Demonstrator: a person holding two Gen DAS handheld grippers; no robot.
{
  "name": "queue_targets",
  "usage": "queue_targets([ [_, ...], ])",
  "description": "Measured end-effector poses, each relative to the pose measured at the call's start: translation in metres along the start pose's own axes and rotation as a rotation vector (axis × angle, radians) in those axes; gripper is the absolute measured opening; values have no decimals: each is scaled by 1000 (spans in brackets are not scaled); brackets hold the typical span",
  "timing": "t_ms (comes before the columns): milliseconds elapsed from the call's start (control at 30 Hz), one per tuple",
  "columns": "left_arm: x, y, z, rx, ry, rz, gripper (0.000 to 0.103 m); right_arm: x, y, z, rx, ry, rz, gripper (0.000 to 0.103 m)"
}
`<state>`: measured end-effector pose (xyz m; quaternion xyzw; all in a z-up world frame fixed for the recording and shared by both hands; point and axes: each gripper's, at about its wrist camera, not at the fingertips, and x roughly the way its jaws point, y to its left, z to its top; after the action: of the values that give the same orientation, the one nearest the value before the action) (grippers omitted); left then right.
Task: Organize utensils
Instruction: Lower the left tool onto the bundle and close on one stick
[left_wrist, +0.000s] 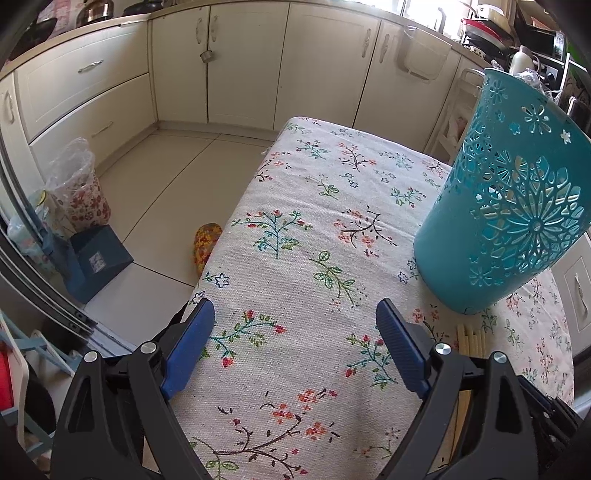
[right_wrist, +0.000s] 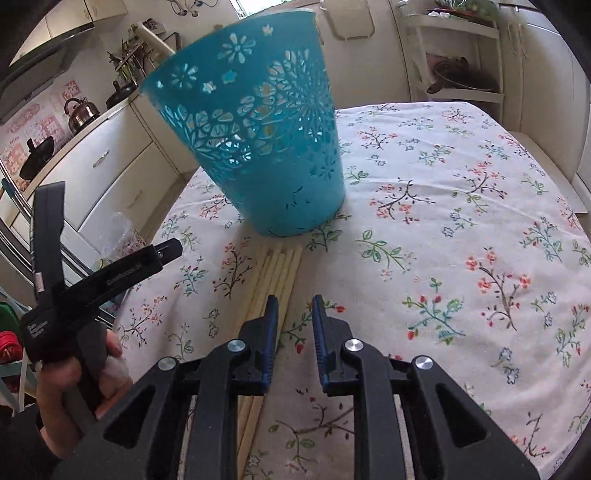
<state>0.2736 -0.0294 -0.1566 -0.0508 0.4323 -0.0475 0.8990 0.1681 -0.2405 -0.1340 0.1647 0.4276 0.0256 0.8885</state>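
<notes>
Several pale wooden chopsticks (right_wrist: 275, 280) are lying side by side on the floral-clothed worktop (right_wrist: 461, 229), running lengthwise from the slightly parted, empty right tongs (right_wrist: 293, 297) toward the teal perforated plastic basket (right_wrist: 255, 140), while the left tongs (left_wrist: 295, 308) are gaping wide, empty.

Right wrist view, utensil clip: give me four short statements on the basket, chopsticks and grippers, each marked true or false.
1. The teal basket stands upright on the tablecloth. True.
2. The chopsticks are inside the basket. False: they lie on the cloth in front of it.
3. The right gripper holds a chopstick. False: its narrow gap is empty, beside the bundle.
4. The left gripper is wide open and empty. True.
</notes>
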Motion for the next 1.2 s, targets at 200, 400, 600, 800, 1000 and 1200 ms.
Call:
queue_targets([
  [200,0,0,0,-5,-2,-7,85,14,10,-2,-69,20,-44,19],
  [400,0,0,0,-5,-3,-5,85,14,13,-4,-148,28,-103,8],
  [600,-10,-17,-5,98,-8,-17,85,6,-5,-6,-149,29,-140,8],
  [800,-26,-60,-26,258,15,-81,85,-3,-32,-4,-37,22,-74,6],
  [1000,-18,-83,-35,310,67,-70,85,-5,-35,-5,-14,17,-45,6],
  [1200,-12,-84,-40,305,90,-43,85,-5,-37,-4,0,20,-34,6],
])
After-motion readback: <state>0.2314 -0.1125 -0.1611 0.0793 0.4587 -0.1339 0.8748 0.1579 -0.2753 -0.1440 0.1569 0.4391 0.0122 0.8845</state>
